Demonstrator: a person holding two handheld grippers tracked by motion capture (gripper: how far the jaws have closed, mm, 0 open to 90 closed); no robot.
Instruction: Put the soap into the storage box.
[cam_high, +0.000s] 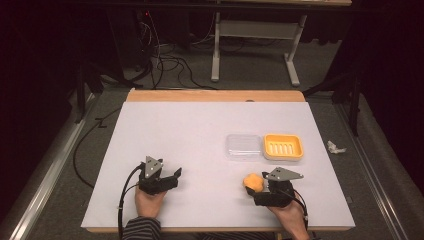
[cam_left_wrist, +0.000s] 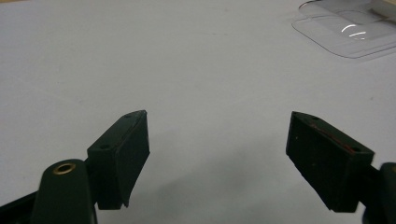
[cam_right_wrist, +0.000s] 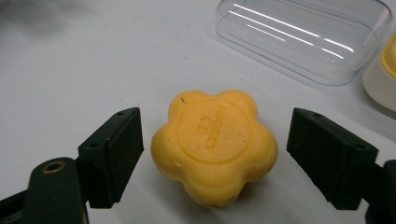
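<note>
Nearest the tabletop's front edge, two hands are holding the grippers low over the white surface. The left gripper is sitting at the near left, pointing right and slightly forward, its jaws spread wide over bare tabletop. The right gripper is reaching toward the left and forward at the near right, its jaws likewise parted, flanking an orange flower-shaped soap without touching it; small gaps are showing on both sides.

The soap is lying flat on the tabletop, with a round stamped panel on top whose lettering is too faint to read.

Farther back, a clear plastic lid is resting just beside a yellow soap dish, right of centre. Wide open surface is stretching across the left and far portions.
</note>
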